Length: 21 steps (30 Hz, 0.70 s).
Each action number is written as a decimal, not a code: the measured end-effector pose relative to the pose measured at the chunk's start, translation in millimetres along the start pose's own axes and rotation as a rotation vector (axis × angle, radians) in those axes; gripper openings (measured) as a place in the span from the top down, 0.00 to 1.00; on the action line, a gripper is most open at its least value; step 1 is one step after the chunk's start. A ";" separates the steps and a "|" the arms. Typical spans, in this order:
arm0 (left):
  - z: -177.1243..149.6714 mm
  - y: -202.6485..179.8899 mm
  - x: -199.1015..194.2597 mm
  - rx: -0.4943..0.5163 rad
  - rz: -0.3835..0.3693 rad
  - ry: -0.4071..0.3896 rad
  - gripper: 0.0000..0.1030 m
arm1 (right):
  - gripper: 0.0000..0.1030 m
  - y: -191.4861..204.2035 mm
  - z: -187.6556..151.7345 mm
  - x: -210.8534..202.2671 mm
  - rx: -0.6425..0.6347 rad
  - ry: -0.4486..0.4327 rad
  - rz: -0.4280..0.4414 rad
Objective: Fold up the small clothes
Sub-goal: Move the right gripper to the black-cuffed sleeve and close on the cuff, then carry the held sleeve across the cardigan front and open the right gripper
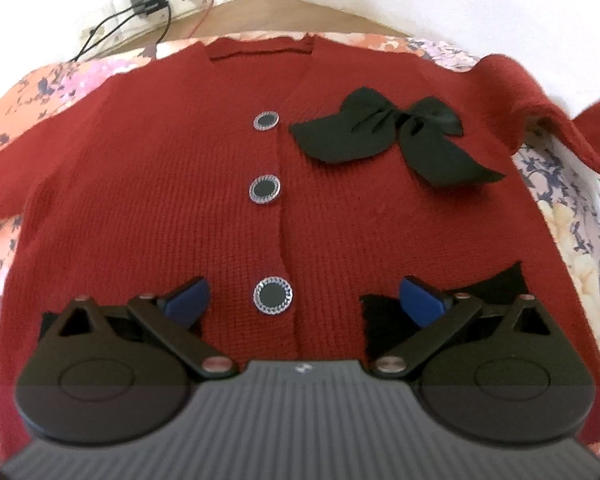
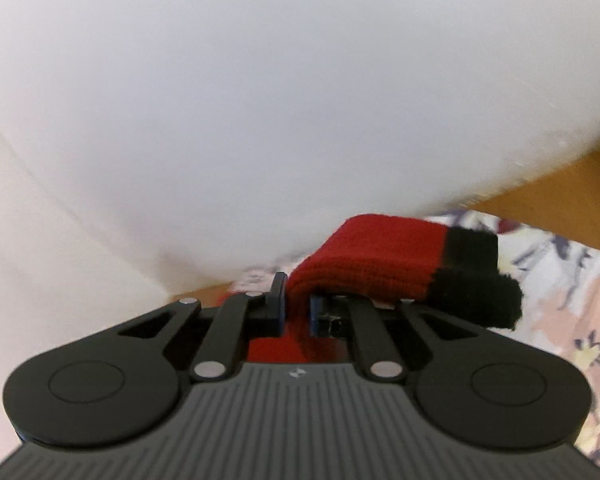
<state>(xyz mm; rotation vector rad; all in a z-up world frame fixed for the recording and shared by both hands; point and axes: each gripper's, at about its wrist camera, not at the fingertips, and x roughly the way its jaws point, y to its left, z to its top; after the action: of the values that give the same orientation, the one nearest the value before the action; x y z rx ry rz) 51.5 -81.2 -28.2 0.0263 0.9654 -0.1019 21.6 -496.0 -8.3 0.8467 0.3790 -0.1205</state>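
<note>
A small red knit cardigan (image 1: 180,184) lies face up on the floral sheet (image 1: 572,216), with three silver-rimmed black buttons (image 1: 265,189) down its front and a black bow (image 1: 384,136) on its chest. My left gripper (image 1: 302,300) is open and empty, hovering over the hem with the lowest button between its blue pads (image 1: 188,296). The right sleeve (image 1: 540,100) is lifted at the far right. My right gripper (image 2: 298,308) is shut on that red sleeve (image 2: 364,256), whose black cuff (image 2: 476,280) droops over to the right.
A white wall (image 2: 260,80) stands close behind the bed. A power strip with a black charger (image 1: 148,0) and cables sits at the back left on the wooden floor (image 1: 284,12). Floral sheet shows around the cardigan on both sides.
</note>
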 end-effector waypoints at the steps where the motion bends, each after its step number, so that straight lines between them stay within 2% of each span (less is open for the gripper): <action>1: 1.0 0.8 -2.7 0.009 0.001 -0.006 0.00 | 0.89 6.1 0.2 -3.7 -0.010 -0.005 0.015; 5: 4.5 8.4 -11.9 0.032 0.001 -0.023 0.00 | 0.89 34.2 0.3 -11.1 -0.044 -0.015 0.064; 12: 11.9 39.0 -19.7 0.004 0.002 -0.037 0.00 | 0.89 83.5 -18.9 -12.0 -0.117 -0.031 0.122; 21: 15.3 82.9 -22.7 -0.038 0.013 -0.050 0.00 | 0.89 136.6 -48.6 10.4 -0.217 0.008 0.189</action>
<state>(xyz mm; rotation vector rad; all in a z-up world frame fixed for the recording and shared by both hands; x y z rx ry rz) 59.4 1.9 -2.7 -0.0056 0.9165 -0.0720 52.2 -368.9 55.4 0.6645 0.3115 0.0983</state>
